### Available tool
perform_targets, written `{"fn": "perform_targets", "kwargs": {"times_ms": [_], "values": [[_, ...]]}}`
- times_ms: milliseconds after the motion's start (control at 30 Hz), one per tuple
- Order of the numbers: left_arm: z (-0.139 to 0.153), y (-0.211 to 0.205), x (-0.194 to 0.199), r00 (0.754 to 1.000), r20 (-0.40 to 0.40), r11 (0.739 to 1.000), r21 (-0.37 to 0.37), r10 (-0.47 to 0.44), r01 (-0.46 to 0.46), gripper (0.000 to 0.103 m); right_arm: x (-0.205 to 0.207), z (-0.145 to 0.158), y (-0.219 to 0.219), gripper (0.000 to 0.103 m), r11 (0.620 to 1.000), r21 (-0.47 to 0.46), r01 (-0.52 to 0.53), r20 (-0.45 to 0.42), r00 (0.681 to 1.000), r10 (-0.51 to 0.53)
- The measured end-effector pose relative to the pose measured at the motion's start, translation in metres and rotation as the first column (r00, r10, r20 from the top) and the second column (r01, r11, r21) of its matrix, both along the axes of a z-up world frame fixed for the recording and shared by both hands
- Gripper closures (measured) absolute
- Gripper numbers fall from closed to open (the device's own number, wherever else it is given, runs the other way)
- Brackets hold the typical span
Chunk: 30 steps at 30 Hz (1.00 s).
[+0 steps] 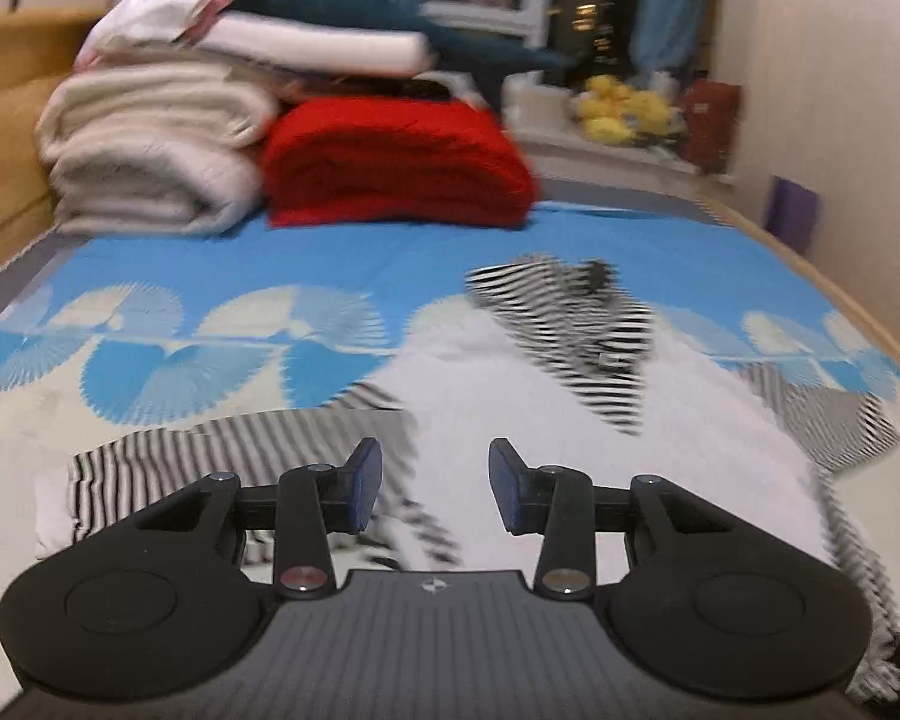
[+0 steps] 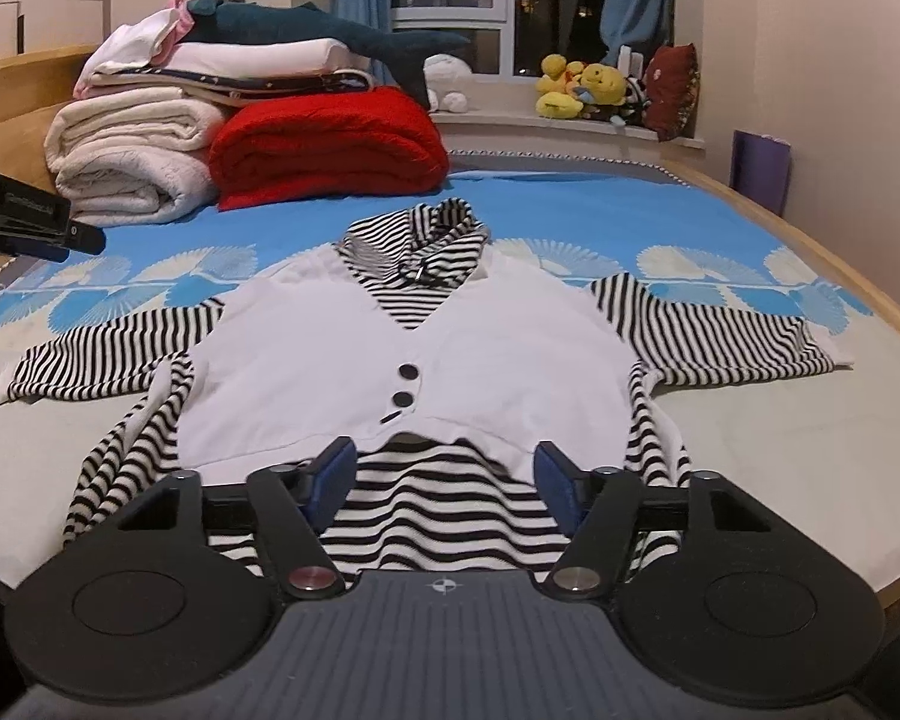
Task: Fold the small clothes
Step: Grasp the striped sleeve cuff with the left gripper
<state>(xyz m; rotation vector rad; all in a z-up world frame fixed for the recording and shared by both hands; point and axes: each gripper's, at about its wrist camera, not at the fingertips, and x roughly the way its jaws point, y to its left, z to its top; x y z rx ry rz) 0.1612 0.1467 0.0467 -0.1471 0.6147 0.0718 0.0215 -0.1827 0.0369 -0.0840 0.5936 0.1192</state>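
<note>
My right-wrist view is sharp: the striped top (image 2: 414, 354) lies flat on the bed sheet (image 2: 570, 210), sleeves spread, white vest panel and two dark buttons facing up. My right gripper (image 2: 441, 483) hangs over its striped hem, jaws apart, nothing between the pads. The left gripper (image 2: 30, 216) shows only as a dark edge at far left here. My left-wrist view is smeared — left gripper (image 1: 435, 489) over the garment's left sleeve, jaws apart and empty. Behind: red blanket (image 2: 330, 147), cream blanket (image 2: 132, 162).
</note>
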Motion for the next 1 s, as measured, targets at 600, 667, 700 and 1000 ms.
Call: {"fn": "perform_targets", "kwargs": {"times_ms": [600, 667, 700, 1000], "values": [[-0.112, 0.327, 0.047, 0.753, -0.391, 0.654, -0.378, 0.529, -0.656, 0.054, 0.145, 0.088, 0.050, 0.055, 0.942, 0.079, -0.326, 0.164, 0.936, 0.311], [-0.127, 0.338, 0.048, 0.710, -0.444, 0.608, -0.373, 0.546, -0.701, 0.051, 0.172, 0.089, 0.061, 0.056, 0.933, 0.079, -0.351, 0.180, 0.926, 0.333], [-0.134, 0.348, 0.049, 0.696, -0.462, 0.584, -0.383, 0.549, -0.715, 0.051, 0.184, 0.087, 0.063, 0.056, 0.930, 0.087, -0.357, 0.184, 0.923, 0.337], [-0.128, 0.366, 0.069, 0.595, -0.400, 0.523, -0.283, 0.698, -0.804, 0.098, 0.248, 0.052, 0.061, 0.061, 0.969, 0.033, -0.245, 0.110, 0.965, 0.240]]}}
